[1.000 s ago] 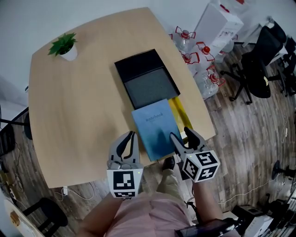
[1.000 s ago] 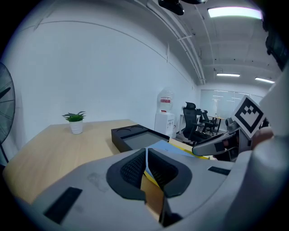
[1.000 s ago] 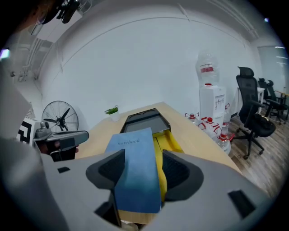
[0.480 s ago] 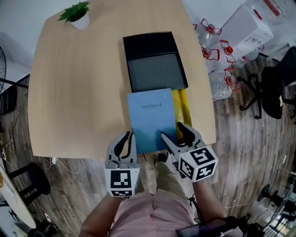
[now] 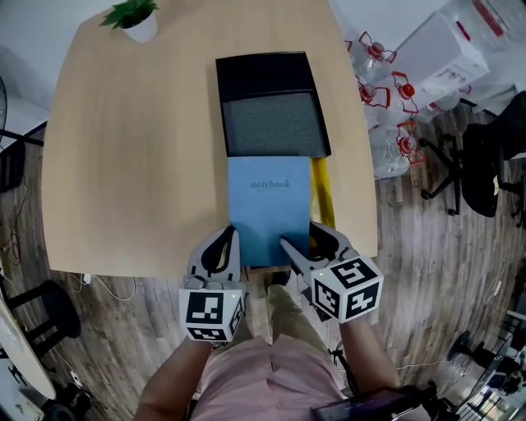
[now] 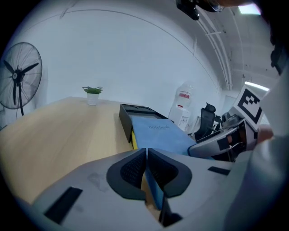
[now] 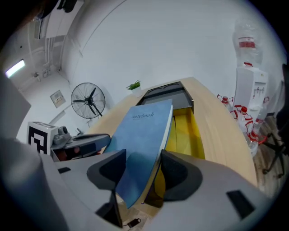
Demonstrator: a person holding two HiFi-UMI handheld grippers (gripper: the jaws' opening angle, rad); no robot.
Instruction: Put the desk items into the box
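Observation:
A blue notebook (image 5: pixel 269 210) lies on the wooden table (image 5: pixel 131 164), on top of a yellow flat item (image 5: pixel 322 191). Its far edge meets the open black box (image 5: pixel 271 103) with a grey lining. My right gripper (image 5: pixel 311 247) is open at the notebook's near right corner. In the right gripper view the notebook (image 7: pixel 142 144) passes at a slant between the two spread jaws, with the yellow item (image 7: pixel 185 131) below it. My left gripper (image 5: pixel 220 251) is shut and holds nothing, just left of the notebook's near left corner (image 6: pixel 162 133).
A small potted plant (image 5: pixel 134 18) stands at the table's far left corner. Water bottles (image 5: pixel 386 90) and a white dispenser (image 5: pixel 448 53) stand on the floor to the right, near a black office chair (image 5: pixel 485 156). A floor fan (image 6: pixel 18 76) is on the left.
The head view has swung so the table now sits square on. Both grippers keep their places at the notebook's near corners, and the notebook and box have not shifted on the table.

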